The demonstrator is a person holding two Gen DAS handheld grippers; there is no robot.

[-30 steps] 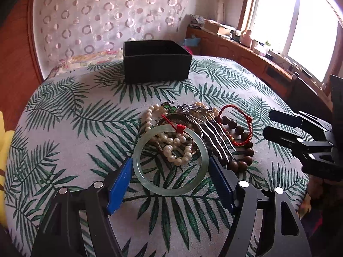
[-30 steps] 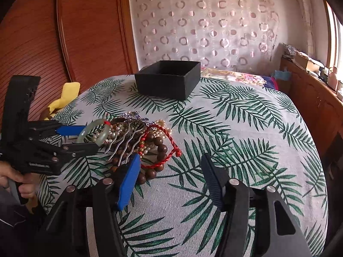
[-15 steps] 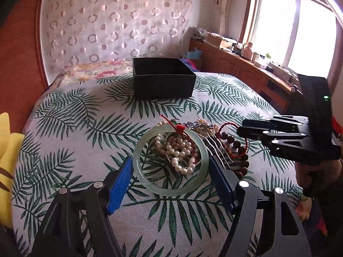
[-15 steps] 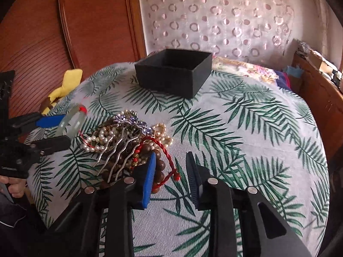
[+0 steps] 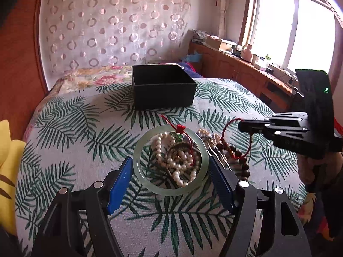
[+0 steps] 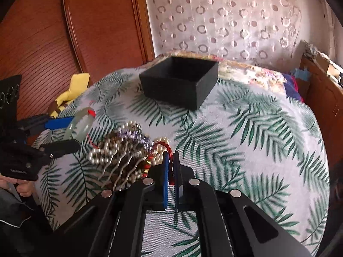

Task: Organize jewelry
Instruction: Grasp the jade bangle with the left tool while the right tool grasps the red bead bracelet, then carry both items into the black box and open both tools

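Observation:
My left gripper [image 5: 169,169] is shut on a pale green jade bangle [image 5: 150,184] with a red tassel and holds it above the bed; it shows in the right wrist view [image 6: 80,123] too. My right gripper [image 6: 170,160] is shut on a red cord bracelet [image 6: 166,144], lifting it off the pile; the cord hangs from its tip in the left wrist view [image 5: 225,128]. The jewelry pile [image 6: 126,152] of pearls, hair combs and brown beads lies below. An open black box [image 5: 163,87] stands farther back, also in the right wrist view [image 6: 180,81].
A bed with a palm-leaf cover [image 5: 85,132] carries everything. A yellow cushion [image 5: 8,150] lies at the left edge. A wooden headboard [image 6: 53,32] stands behind. A wooden cabinet with clutter [image 5: 235,60] runs under the window.
My left gripper has lifted the bangle and tilted up. My right gripper closed on the red cord bracelet and raised it from the pile.

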